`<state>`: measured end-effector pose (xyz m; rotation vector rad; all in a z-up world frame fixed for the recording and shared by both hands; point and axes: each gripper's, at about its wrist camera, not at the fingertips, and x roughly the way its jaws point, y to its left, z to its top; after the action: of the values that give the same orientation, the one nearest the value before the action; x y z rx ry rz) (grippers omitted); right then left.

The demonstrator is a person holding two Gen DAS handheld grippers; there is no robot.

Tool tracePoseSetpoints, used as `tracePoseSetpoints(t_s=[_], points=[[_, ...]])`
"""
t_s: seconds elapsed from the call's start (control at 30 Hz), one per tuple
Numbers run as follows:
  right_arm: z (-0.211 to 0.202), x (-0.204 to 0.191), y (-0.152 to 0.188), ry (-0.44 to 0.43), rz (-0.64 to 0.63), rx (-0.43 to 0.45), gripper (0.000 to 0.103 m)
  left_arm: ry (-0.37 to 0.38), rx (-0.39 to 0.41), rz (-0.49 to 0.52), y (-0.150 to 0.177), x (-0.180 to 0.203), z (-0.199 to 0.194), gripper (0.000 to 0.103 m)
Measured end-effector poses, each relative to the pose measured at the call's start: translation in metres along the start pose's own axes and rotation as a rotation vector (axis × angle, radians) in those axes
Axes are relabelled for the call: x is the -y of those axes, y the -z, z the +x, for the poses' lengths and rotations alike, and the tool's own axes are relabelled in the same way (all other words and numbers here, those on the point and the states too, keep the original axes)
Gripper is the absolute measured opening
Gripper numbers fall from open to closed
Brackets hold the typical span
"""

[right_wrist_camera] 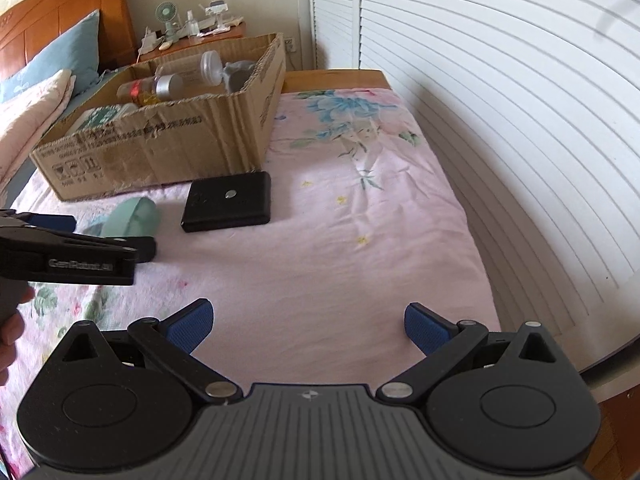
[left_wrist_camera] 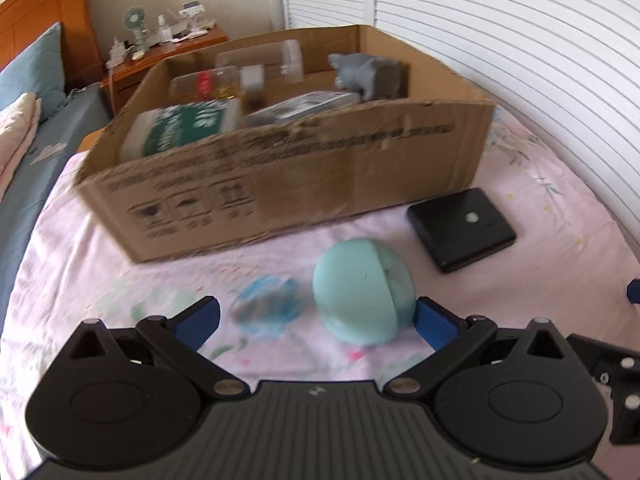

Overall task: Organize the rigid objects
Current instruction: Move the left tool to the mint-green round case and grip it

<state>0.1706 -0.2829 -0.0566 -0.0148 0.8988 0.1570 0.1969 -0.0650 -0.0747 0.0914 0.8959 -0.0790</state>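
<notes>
A teal round case lies on the pink floral sheet, just ahead of my open left gripper and against its right finger. It also shows in the right wrist view. A flat black box lies to its right, near the cardboard box; the right wrist view shows it too. The cardboard box holds bottles, a green-labelled jar and a grey figure. My right gripper is open and empty above bare sheet. The left gripper shows at the left of that view.
A white louvred wall runs along the right of the bed. A wooden nightstand with a small fan and clutter stands behind the box. Blue pillow and folded quilt lie at the left. The bed edge is at the near right.
</notes>
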Motion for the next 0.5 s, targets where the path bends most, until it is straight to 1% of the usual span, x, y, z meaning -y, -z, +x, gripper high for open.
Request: tracePoseSetpoints(t_s=[0.13,0.2,0.27,0.4,0.5], points=[[0.003,-0.006,0.001,0.003,-0.020,-0.012,0.103,-0.020,0.016,-0.021,0.006,-0.011,-0.004,0.102],[0.005,-0.008,0.001,0.007,-0.026,-0.018,0.103,-0.008,0.023,-0.031,0.007,-0.011,-0.004,0.098],[0.006,-0.011,0.002,0.019,-0.041,-0.017,0.103,0.026,0.031,-0.026,0.008,-0.008,-0.006,0.089],[0.007,-0.014,0.003,0.028,-0.067,-0.021,0.103,0.079,0.056,0.005,0.007,-0.003,-0.005,0.082],[0.008,-0.015,0.004,0.032,-0.084,-0.019,0.103,0.101,0.073,0.023,0.004,0.000,-0.003,0.071]])
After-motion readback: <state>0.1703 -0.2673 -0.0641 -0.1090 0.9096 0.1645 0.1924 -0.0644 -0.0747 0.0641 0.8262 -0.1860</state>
